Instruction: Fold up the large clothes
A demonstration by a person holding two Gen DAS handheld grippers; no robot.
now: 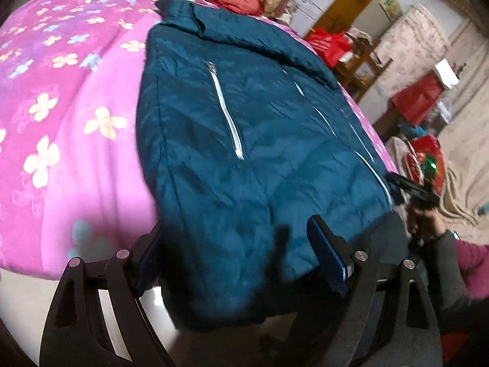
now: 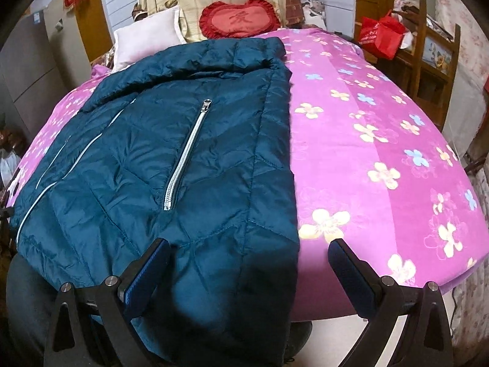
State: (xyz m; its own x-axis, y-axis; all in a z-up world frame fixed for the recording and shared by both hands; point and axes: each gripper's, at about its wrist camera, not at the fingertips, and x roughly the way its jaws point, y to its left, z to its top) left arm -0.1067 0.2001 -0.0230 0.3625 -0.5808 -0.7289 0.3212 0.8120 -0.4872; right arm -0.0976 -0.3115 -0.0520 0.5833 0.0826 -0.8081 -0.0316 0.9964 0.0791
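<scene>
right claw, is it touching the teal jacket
Cannot tell. In the right wrist view the open right claw straddles the teal jacket's hem edge, but no contact or gap shows plainly.

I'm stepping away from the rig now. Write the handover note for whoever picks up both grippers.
Left gripper: open, empty, at the hem of the teal jacket.
Right gripper: open, empty, over the jacket's hem corner nearest the bare bedspread.
Jacket lies front-up, collar toward the red cushion, hem hanging over the bed edge.
Done: sleeves not visible, apparently tucked under, so it reads as a narrow rectangle.
Left: likely grip the hem with both grippers and fold it up toward the collar.
</scene>
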